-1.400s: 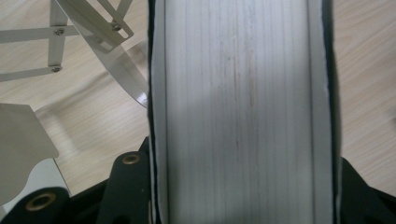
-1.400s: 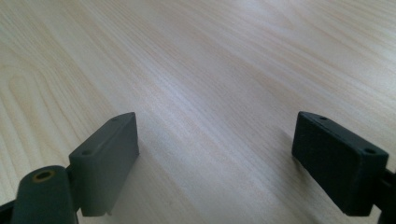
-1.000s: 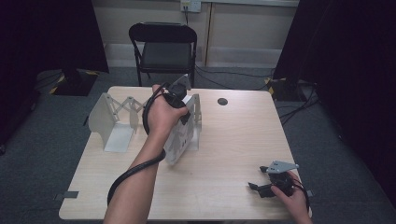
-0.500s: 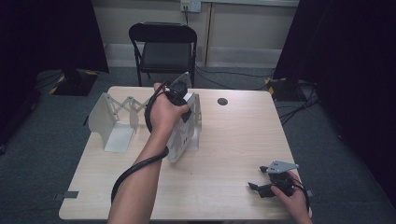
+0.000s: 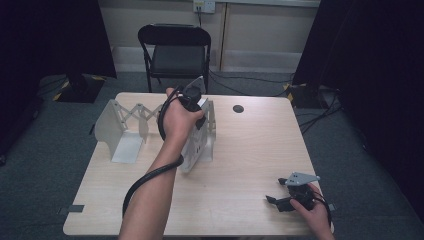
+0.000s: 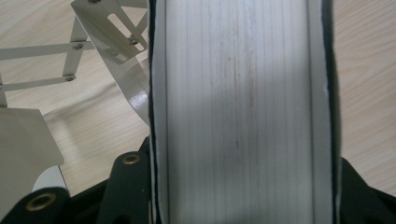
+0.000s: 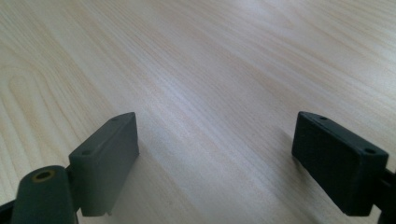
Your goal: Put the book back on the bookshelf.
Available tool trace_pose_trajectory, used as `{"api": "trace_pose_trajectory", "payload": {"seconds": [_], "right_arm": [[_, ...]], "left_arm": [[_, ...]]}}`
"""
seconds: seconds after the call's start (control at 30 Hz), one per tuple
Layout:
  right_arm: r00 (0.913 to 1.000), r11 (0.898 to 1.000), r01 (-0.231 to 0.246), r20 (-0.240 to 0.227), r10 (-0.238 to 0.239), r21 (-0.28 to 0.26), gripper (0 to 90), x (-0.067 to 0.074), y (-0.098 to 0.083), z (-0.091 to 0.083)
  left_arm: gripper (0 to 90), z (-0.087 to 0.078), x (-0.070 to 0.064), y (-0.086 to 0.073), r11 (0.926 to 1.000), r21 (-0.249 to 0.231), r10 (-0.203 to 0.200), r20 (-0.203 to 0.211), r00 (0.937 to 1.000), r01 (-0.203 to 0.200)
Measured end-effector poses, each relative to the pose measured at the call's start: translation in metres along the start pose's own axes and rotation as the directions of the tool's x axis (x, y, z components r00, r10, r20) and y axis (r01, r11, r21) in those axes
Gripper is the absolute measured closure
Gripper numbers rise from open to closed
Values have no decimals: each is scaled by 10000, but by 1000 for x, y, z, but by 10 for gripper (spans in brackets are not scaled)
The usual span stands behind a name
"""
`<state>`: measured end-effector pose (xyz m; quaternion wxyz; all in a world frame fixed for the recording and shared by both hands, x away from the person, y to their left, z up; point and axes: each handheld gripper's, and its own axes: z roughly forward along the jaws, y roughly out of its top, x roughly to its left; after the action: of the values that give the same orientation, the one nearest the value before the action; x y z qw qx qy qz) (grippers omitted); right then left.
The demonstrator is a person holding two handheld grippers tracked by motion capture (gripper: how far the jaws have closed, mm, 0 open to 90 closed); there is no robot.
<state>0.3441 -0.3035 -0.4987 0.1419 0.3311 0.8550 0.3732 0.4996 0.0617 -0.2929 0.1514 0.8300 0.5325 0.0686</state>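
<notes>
Left gripper [image 5: 192, 100]: jaws clamped on white rack panel [image 6: 238, 107], between them.
Right gripper [image 7: 215, 163]: jaws wide apart over table [image 7: 210, 70].

even overhead light falls on the pale table [image 5: 240, 150]; the room at the frame's left and right edges is nearly black. shadows under the hands are soft. in the left gripper view a white book edge [image 6: 238, 112] sits close and soft-focused, a small glare on the metal rack [image 6: 135, 100]. right gripper view's near jaws blur slightly.
</notes>
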Motion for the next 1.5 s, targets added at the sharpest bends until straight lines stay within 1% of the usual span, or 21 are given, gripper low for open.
{"api": "trace_pose_trajectory", "payload": {"seconds": [0.03, 0.13, 0.17, 0.2, 0.27, 0.33, 0.37, 0.5, 0.57, 0.63, 0.67, 0.7, 0.87, 0.93, 1.07, 1.13, 1.17, 1.23, 1.27, 1.37, 1.5], "right_arm": [[10000, 10000, 3, 1, -3, 1, 142, 0, 0, 0], [10000, 10000, 5, 0, -5, -2, 142, 0, 0, 0], [10000, 10000, 10, 7, -10, -4, 142, 0, 0, 0], [10000, 10000, 11, 6, -11, -5, 143, 0, 0, 0], [10000, 10000, 11, 8, -11, -6, 142, 0, 0, 0], [10000, 10000, 13, 4, -13, -7, 142, 0, 0, 0], [10000, 10000, 12, 2, -12, -6, 142, 0, 0, 0], [10000, 10000, 28, -14, -28, -5, 142, 0, 0, 0], [10000, 10000, 30, -17, -30, -8, 142, 0, 0, 0], [10000, 10000, 29, -18, -29, -9, 142, 0, 0, 0], [10000, 10000, 30, -18, -30, -8, 142, 0, 0, 0], [10000, 10000, 34, -17, -34, -8, 142, 0, 0, 0], [10000, 10000, 33, -16, -33, -11, 142, 0, 0, 0], [10000, 10000, 31, -15, -31, -8, 142, 0, 0, 0], [10000, 10000, 29, -14, -29, -8, 142, 0, 0, 0], [10000, 10000, 30, -13, -30, -8, 142, 0, 0, 0], [10000, 10000, 27, -13, -27, -9, 142, 0, 0, 0], [10000, 10000, 27, -13, -27, -7, 142, 0, 0, 0], [10000, 10000, 27, -13, -27, -9, 142, 0, 0, 0], [10000, 10000, 29, -14, -29, -9, 142, 0, 0, 0], [10000, 10000, 26, -15, -26, -9, 142, 0, 0, 0]], "left_arm": [[520, 0, -1, 0, 9999, -25, -112, -15, 9999, 112], [520, -1, -1, 3, 9999, 80, -138, -29, 9999, 138], [520, 0, 0, 3, 10000, 0, -98, -39, 9999, 98], [519, 0, -1, 4, 9998, 18, -192, -54, 9998, 192], [520, 0, 1, 5, 9998, -23, -187, -81, 9998, 187], [520, 0, 0, 6, 9994, -74, -328, -120, 9994, 327], [520, 0, 1, 7, 9998, -80, -197, -144, 9997, 196], [519, 2, 1, 8, 9988, -149, -467, -186, 9987, 464], [519, 3, 1, 8, 9991, -143, -391, -250, 9989, 387], [519, 4, 1, 9, 9987, -113, -503, -246, 9984, 500], [519, 5, 2, 9, 9990, -103, -447, -234, 9987, 444], [519, 5, 2, 9, 9983, -143, -563, -251, 9981, 559], [520, 5, 2, 11, 9985, -166, -523, -202, 9984, 520], [519, 5, 2, 12, 9976, -205, -661, -241, 9975, 657], [520, 5, 3, 13, 9973, -230, -708, -291, 9971, 701], [520, 6, 5, 13, 9960, -281, -858, -318, 9958, 850], [520, 6, 5, 13, 9963, -303, -811, -326, 9962, 801], [520, 6, 6, 13, 9954, -273, -927, -348, 9951, 918], [520, 6, 8, 13, 9964, -266, -816, -336, 9961, 807], [520, 8, 7, 14, 9945, -273, -1018, -358, 9942, 1009], [520, 10, 9, 15, 9947, -273, -1004, -302, 9945, 996]]}}
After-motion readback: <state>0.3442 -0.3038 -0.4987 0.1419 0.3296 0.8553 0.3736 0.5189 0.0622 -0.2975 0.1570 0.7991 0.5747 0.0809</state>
